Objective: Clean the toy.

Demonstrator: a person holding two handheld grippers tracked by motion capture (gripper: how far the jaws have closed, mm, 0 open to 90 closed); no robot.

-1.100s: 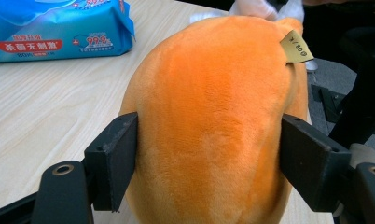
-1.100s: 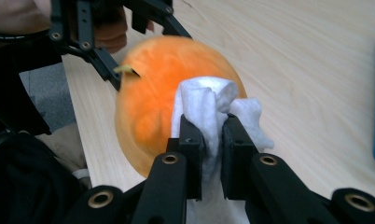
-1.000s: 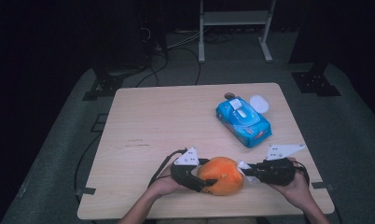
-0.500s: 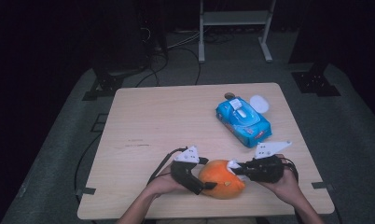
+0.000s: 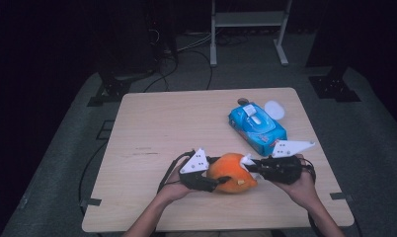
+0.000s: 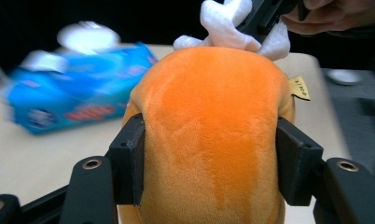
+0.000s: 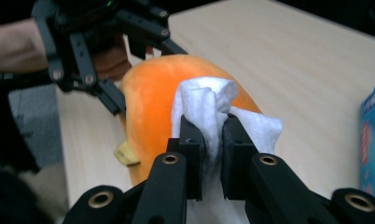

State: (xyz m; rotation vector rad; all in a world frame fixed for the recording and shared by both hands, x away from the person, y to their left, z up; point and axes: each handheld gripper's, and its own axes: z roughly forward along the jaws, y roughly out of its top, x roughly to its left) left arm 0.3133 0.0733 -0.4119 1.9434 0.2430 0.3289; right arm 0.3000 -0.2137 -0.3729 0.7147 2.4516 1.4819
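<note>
- The orange plush toy [image 5: 231, 173] sits at the near edge of the wooden table [image 5: 152, 123], about the middle, between the two hands.
- The left gripper [image 5: 217, 180] comes at the toy from the left. In the left gripper view its pads [image 6: 129, 158] press into both sides of the toy [image 6: 209, 140]; the jaws have just been closing, with the toy between them.
- The right gripper [image 5: 248, 164] comes from the right, clenched on a crumpled white wipe [image 5: 246, 160]. In the right gripper view the wipe [image 7: 209, 105] is pinched between the jaws and lies against the toy's top.
- A small yellow tag [image 6: 301, 87] sticks out of the toy's side.
- A blue pack of wipes [image 5: 257, 127] lies farther back to the right, with a white lid [image 5: 274, 109] just behind it.
</note>
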